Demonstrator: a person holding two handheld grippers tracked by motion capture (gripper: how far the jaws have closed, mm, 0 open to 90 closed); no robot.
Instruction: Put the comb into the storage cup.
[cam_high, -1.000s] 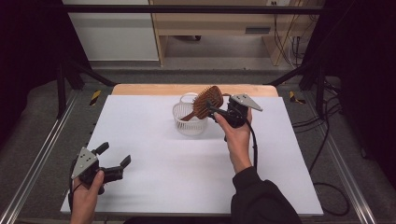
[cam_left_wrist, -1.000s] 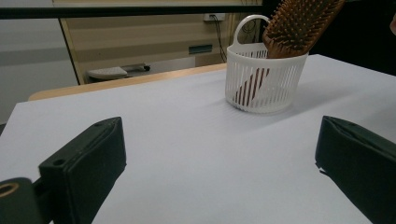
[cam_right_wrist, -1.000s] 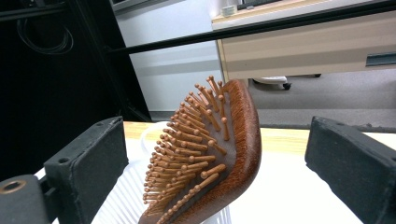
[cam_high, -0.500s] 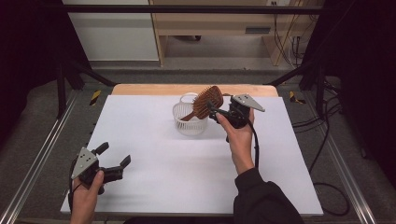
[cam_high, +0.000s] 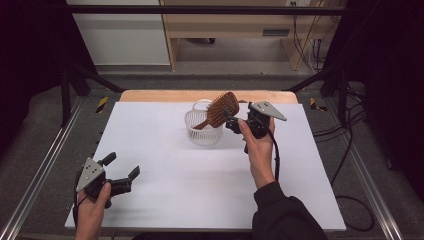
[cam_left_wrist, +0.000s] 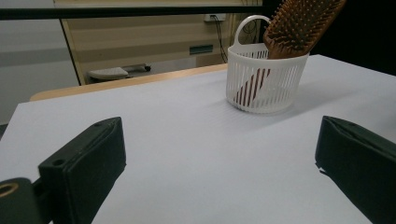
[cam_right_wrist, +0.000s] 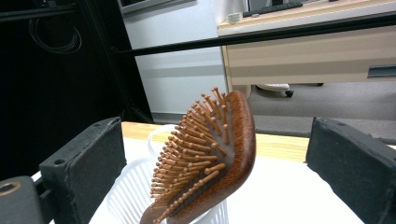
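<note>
Worktop (cam_high: 165, 185) first: its white sheet looks the same as a second ago, with the white slotted basket (cam_high: 202, 131) far of centre and nothing else lying on the sheet. Basket and wooden hairbrush (cam_high: 220, 109) have not shifted across the three high views; the brush stands handle-down in the basket, its bristled head leaning out over the right rim. What has changed is small and sits with the right tool (cam_high: 239, 123): it has drifted slightly right and near, and the right gripper view shows its jaws spread wide on either side of the brush head (cam_right_wrist: 210, 158) without touching it, so it is released. That suggests the brush has just been dropped in and the hand is backing off, though a fresh reach cannot be ruled out. The left tool (cam_high: 119, 172) rests at the near left corner, unmoved, jaws apart and empty, well away from the basket (cam_left_wrist: 261, 77).
</note>
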